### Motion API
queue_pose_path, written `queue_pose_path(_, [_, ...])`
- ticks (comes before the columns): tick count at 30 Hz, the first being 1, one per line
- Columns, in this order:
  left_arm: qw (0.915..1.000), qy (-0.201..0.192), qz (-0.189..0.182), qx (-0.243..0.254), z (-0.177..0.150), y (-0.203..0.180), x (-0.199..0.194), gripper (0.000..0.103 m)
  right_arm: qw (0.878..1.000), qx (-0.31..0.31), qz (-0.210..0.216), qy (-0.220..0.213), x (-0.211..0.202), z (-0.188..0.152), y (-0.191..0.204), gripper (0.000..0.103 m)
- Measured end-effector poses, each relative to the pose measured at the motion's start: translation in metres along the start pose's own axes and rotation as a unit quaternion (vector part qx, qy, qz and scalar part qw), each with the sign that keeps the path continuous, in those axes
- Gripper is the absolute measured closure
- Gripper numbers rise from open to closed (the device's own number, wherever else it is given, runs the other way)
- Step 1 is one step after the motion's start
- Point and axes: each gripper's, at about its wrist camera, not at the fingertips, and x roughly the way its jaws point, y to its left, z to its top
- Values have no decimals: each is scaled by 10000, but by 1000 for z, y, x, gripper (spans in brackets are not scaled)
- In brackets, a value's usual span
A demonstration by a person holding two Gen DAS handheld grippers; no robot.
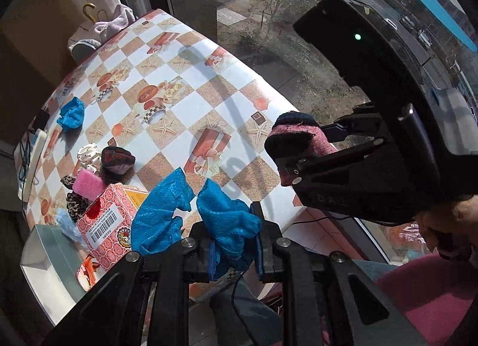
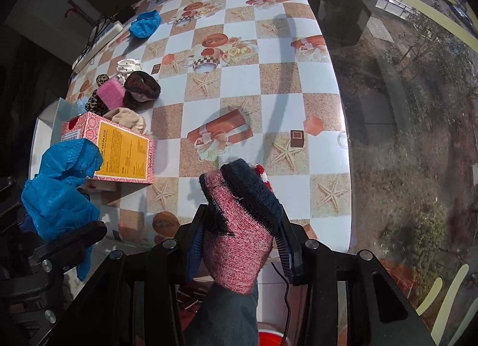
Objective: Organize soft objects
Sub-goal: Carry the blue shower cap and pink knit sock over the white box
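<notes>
My left gripper (image 1: 233,244) is shut on a crumpled blue plastic shoe cover (image 1: 209,217), held above the table's near edge; it also shows in the right wrist view (image 2: 59,187). My right gripper (image 2: 242,229) is shut on a rolled pink and navy sock (image 2: 239,226), held above the near right part of the table; the sock also shows in the left wrist view (image 1: 295,139). A second blue shoe cover (image 2: 145,24) lies at the far left of the table. A pile at the left holds a dark rolled sock (image 2: 142,88), a pink sponge (image 2: 110,93), leopard scrunchies (image 2: 97,103), a white dotted cloth (image 2: 128,66) and a beige sock (image 2: 128,118).
A red patterned carton with a yellow label (image 2: 119,151) stands at the near left beside a grey box (image 1: 50,253). The checkered tablecloth (image 2: 269,77) covers the table. A window (image 2: 403,106) borders the right side. A power strip with cables (image 2: 98,38) lies at the far left edge.
</notes>
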Motion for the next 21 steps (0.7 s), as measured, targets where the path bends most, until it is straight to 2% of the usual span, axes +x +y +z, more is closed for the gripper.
queue_pose_path(4, [9999, 48, 16, 150, -22, 4, -4, 82, 9996, -269, -22, 70, 3, -12, 12, 59])
queue_pose_path(9, [10000, -7, 51, -33, -60, 38, -19, 82, 9951, -933, 117, 295, 17, -21, 56, 59])
queue_pose_path(14, [9992, 37, 168, -367, -102, 83, -32, 82, 9843, -1605, 422, 592, 35, -27, 120, 59])
queue_pose_path(21, [9941, -34, 320, -1034, -153, 151, -50, 82, 9610, -2518, 779, 838, 43, -26, 205, 59])
